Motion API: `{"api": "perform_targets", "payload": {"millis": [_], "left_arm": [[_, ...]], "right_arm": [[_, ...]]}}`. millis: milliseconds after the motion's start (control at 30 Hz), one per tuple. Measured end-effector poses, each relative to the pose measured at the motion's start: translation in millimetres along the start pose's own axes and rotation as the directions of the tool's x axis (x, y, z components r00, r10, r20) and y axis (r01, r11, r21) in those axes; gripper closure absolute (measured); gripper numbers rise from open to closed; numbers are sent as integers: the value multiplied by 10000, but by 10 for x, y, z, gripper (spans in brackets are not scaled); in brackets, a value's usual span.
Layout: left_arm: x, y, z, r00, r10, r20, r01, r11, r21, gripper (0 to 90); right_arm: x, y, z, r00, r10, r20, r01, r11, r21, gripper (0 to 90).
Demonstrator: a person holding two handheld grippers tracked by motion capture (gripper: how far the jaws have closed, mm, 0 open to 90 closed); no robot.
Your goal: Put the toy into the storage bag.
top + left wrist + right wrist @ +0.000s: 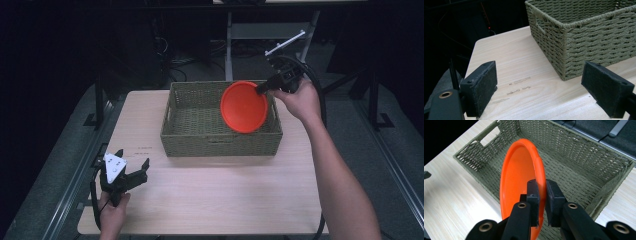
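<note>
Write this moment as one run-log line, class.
right gripper: shut on plate, tilted on edge over basket | left gripper: open, over table, holding nothing

No text, label, brand or number can be read. The pale wood-grain worktop (529, 65) carries a few faint grey printed marks (520, 85) in short rows, lying just ahead of and between the left gripper's (540, 88) black padded fingers (480, 87), but they are too blurred and small to make out.
</note>
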State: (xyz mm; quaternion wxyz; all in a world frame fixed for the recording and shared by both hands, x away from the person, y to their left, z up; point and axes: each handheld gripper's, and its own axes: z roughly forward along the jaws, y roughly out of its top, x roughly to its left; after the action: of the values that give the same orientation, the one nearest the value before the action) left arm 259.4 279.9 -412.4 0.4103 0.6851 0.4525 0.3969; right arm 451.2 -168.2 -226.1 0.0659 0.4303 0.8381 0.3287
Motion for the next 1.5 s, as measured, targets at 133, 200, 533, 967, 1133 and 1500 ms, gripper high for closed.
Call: {"api": "perform_targets", "payload": {"millis": [133,200,533,967,1133,1500], "left_arm": [[-3,0,2,10000,18,25,-18,10000,17,127],[-6,1,5,10000,75,52,-75,10000,39,128],[-14,3,8,9999,140,77,-141,9999,74,128],[-18,3,14,9999,159,66,-159,9999,57,128],[-22,3,14,9998,171,80,-171,9998,69,128],[-15,1,15,9999,152,70,-152,9999,41,127]], "right_arm": [[-37,9,39,9998,177,41,-176,9998,-95,820],[-46,11,53,9997,232,45,-232,9997,-89,820],[-105,18,156,9982,581,154,-578,9982,-162,820],[-209,-40,298,9943,1039,224,-1031,9941,-341,819],[-229,-41,348,9929,1151,306,-1142,9930,-307,818],[-232,-24,484,9919,1206,395,-1194,9923,-315,818]]}}
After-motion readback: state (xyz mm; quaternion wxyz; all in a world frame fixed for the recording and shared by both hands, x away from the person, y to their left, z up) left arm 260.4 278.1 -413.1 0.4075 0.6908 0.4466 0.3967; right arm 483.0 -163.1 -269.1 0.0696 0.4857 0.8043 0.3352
